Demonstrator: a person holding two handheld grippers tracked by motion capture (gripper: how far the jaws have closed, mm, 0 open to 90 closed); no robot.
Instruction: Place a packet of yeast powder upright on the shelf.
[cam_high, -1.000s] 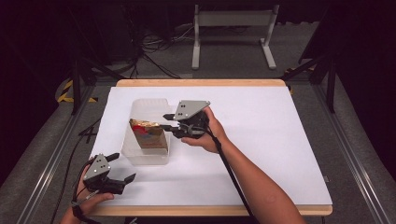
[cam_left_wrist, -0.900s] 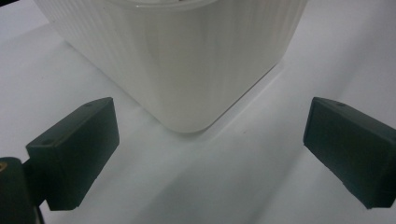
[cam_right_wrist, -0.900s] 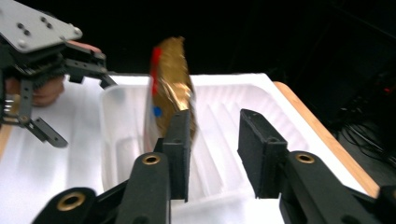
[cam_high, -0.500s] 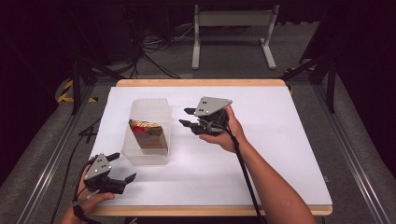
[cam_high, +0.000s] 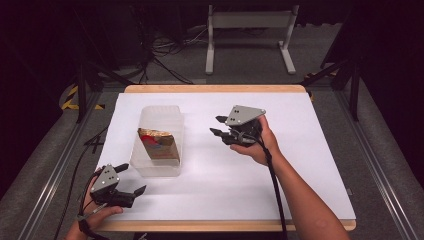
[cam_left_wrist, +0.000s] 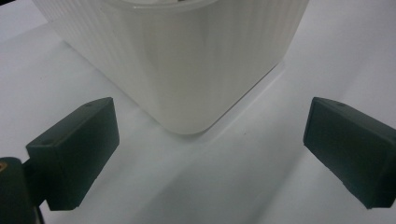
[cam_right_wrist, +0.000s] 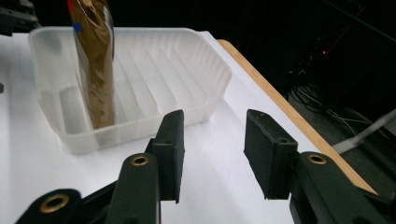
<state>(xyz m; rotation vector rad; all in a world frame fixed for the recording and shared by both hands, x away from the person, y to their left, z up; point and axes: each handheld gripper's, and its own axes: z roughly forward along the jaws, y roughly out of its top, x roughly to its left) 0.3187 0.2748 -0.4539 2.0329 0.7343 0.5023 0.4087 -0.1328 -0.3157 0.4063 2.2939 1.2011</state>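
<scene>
I have the right hand-held gripper (cam_high: 218, 125) hovering above the middle of the surface (cam_high: 300, 150), well apart from the ribbed plastic bin (cam_high: 159, 167). Its jaws have just been opening and stand parted with nothing between them; from the right gripper view the bin (cam_right_wrist: 187, 79) sits just beyond the fingertips. The brown snack packet (cam_high: 157, 143) stands on edge inside the bin, leaning a little, in the half nearer the surface's front edge; in the right gripper view the packet (cam_right_wrist: 95, 70) rises above the rim. My left hand-held gripper (cam_high: 131, 178) rests near the front left corner of the surface, jaws spread wide and empty, pointed at the bin's near corner (cam_left_wrist: 187, 74) without touching it.
</scene>
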